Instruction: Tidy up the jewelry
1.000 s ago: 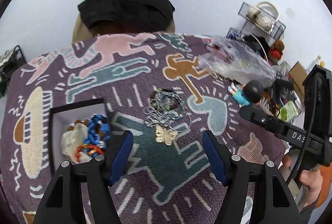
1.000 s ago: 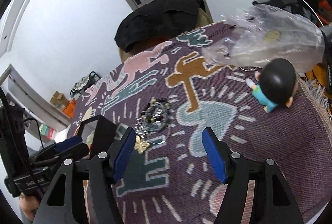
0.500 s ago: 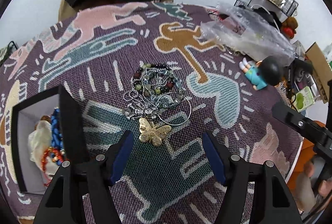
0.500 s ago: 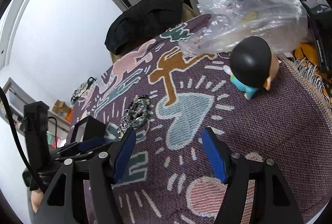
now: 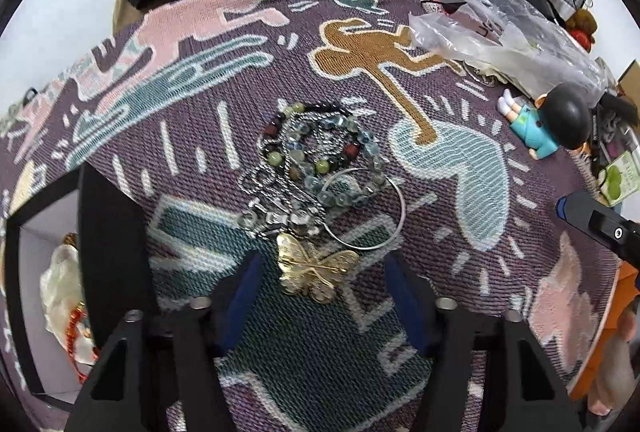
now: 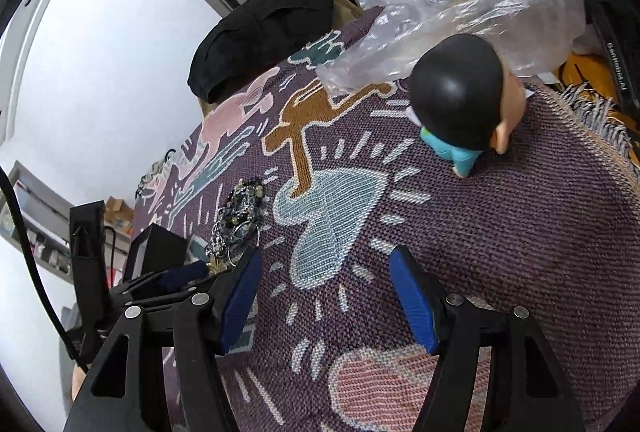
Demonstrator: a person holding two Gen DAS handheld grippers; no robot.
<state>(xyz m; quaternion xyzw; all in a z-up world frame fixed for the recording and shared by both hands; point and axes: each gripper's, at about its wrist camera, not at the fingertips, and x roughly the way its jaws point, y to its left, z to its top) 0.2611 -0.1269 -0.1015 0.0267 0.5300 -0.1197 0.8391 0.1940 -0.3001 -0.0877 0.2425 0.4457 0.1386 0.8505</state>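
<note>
The patterned woven cloth [image 5: 460,168] fills more of the left wrist view than it did a second ago, and the black jewelry box [image 5: 104,232], then fully in view at lower left, now shows only one wall and a strip of its white inside with the red and pale pieces already in it. The tangled pile of bead bracelets and chains [image 5: 316,164], which sat mid-frame well above the fingers, now lies in the centre just above them. Smallest and most telling, the gold butterfly brooch [image 5: 316,268] has come from beyond the pads to right between them at lower centre: the left gripper [image 5: 320,296] is closing, the brooch between its blue pads but not yet pinched. I judge this the start of a pick bound for the box. The right gripper [image 6: 326,296] stands spread and empty over bare cloth in the lower part of its view, the doll figure [image 6: 460,104] at upper right.
</note>
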